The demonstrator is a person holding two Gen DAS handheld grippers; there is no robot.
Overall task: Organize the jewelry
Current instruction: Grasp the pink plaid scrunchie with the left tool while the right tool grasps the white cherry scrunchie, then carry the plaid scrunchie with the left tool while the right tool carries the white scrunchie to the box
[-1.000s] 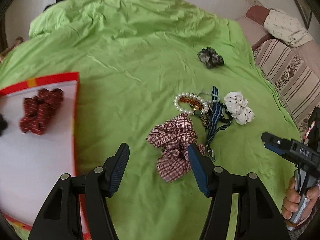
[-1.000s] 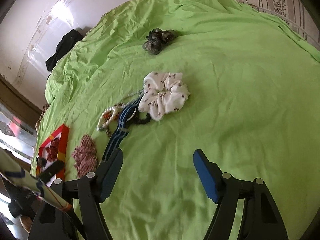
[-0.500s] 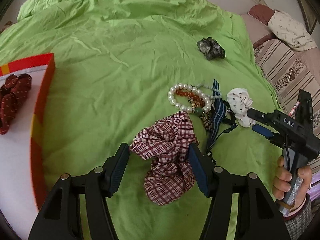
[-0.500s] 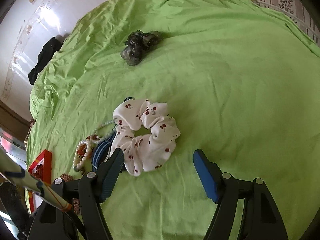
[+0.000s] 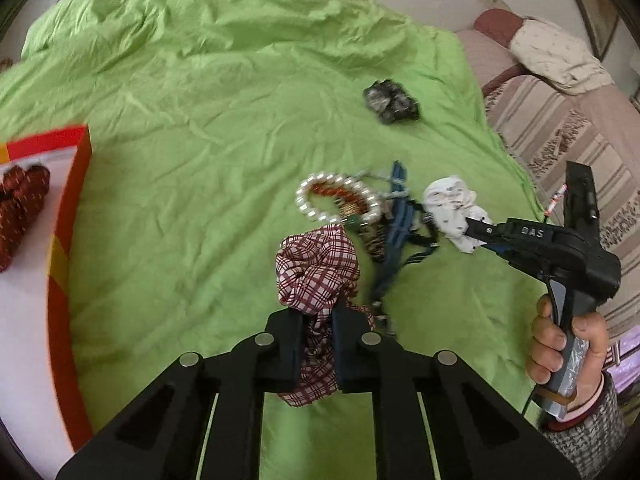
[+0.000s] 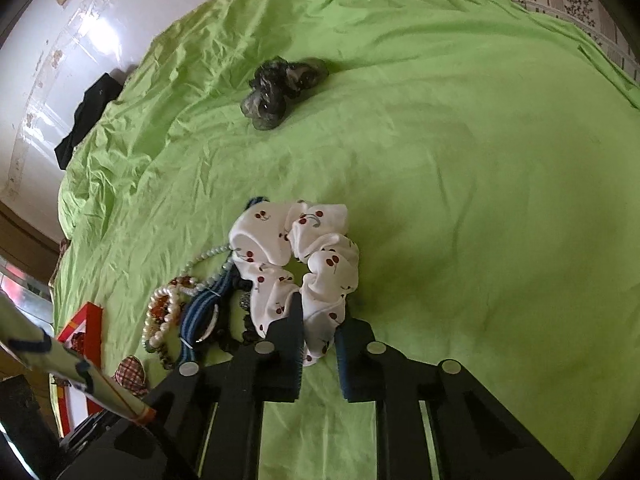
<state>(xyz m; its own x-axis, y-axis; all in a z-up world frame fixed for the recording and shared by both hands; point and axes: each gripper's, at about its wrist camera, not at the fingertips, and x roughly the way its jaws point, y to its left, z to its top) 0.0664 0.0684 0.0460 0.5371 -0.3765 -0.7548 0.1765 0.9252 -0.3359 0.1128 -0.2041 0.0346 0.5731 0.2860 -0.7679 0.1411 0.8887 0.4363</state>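
Green bedsheet (image 5: 208, 128) covered the whole bed, wrinkled and mostly bare toward its far side, so we had plenty of open room to lift and carry. At the left edge lay our red-rimmed tray (image 5: 70, 216), already holding a dark red scrunchie (image 5: 20, 208); a striped sofa (image 5: 560, 136) bounded the right.

A second earlier both sets of tongs had stood wide above the pile. Now our left tongs (image 5: 316, 344) were closing, pinching the plaid scrunchie (image 5: 318, 268) at its near end, and our right tongs (image 6: 318, 344) were closing on the near fold of the white cherry-print scrunchie (image 6: 296, 264). We judged both picks made, with the carry to the tray next.

Between the two scrunchies the pearl bracelet (image 5: 336, 202) and the blue striped strap (image 5: 398, 220) lay tangled, touching both; lifting could drag them along. A dark scrunchie (image 6: 280, 88) sat well apart, farther off.
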